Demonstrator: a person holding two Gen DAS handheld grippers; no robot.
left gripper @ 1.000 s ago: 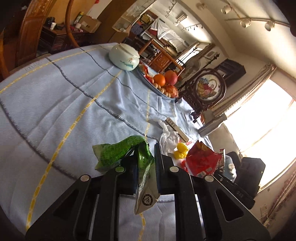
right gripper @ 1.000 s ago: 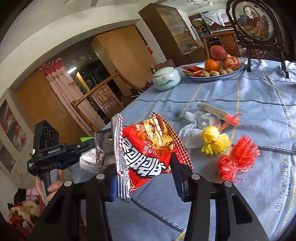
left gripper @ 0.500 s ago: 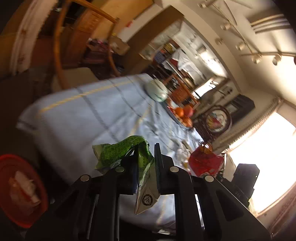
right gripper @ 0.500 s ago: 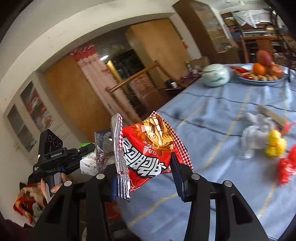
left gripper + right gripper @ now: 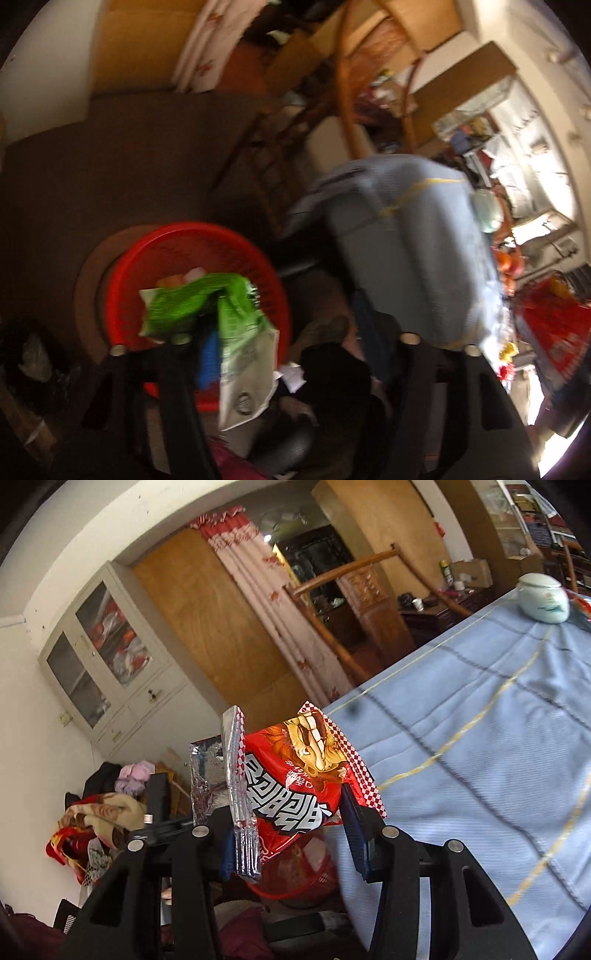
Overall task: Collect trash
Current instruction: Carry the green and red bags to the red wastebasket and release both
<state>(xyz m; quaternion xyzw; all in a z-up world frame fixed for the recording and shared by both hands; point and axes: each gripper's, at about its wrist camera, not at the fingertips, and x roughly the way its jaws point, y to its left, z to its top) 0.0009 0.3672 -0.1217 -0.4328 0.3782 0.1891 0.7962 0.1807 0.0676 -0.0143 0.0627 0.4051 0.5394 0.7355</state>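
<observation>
Green wrapper [image 5: 207, 314], one piece, hangs over one red basket [image 5: 147, 254] on the floor, against one pad of the left hand-held gripper [image 5: 291, 354], whose jaws are opening. Right view: right hand-held gripper [image 5: 291, 834] clamps one red snack bag [image 5: 295, 775] beside the blue-clothed desk [image 5: 480, 757].

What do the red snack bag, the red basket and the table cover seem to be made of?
Red snack bag: probably plastic film with a foil lining; the print is glossy and the opened inside shines silver.
Red basket: likely moulded plastic; its wall shows a fine open lattice, though the picture is blurred.
Table cover: woven cloth, matte, with soft folds and stitched lines.
</observation>
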